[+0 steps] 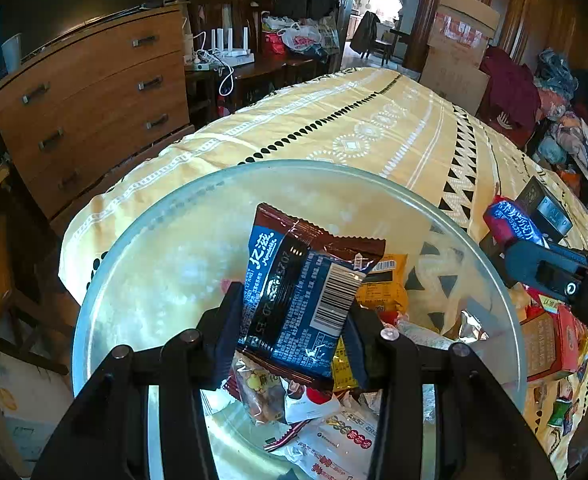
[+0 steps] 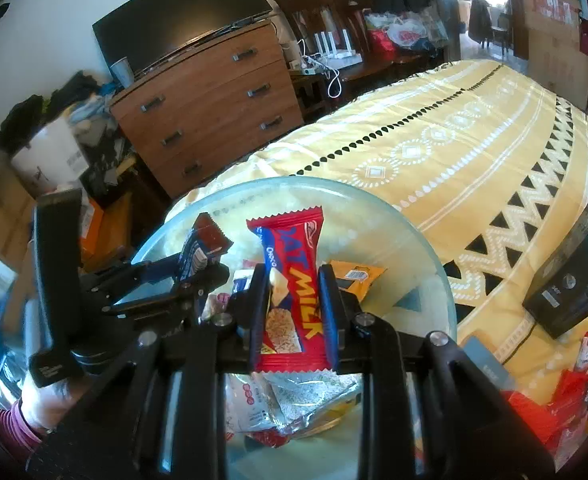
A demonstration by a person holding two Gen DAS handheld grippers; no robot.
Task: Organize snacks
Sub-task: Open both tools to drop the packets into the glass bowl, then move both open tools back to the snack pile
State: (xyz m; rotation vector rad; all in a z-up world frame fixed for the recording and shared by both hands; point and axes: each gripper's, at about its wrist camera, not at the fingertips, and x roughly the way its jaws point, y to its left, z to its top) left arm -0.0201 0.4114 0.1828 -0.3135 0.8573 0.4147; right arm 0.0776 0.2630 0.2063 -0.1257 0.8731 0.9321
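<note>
Snacks are being gathered into a clear glass bowl [image 1: 142, 264] that sits on the yellow patterned cloth [image 1: 374, 128] of the table, which is why both grippers hang above its rim with a packet each. The left gripper [image 1: 294, 320] has its jaws clenched on a brown-and-blue snack packet [image 1: 298, 280], gripped at its lower half so the top edge stands up and leans toward 11 o'clock; it is poised over the bowl's near side, above the loose wrappers [image 1: 334, 432] already lying inside. The right gripper [image 2: 294, 312] holds a red oat-milk bar [image 2: 290, 292] upright, pinched across its width, also over the bowl. In the right wrist view the left gripper sits at about 9 o'clock, just beside the right one, both pointing forward and slightly down. More unsorted snacks [image 1: 554, 344] lie on the cloth at 3 o'clock, with a black box [image 2: 574, 280] near them. Judging by the pose, letting go over the bowl is the step in hand.
</note>
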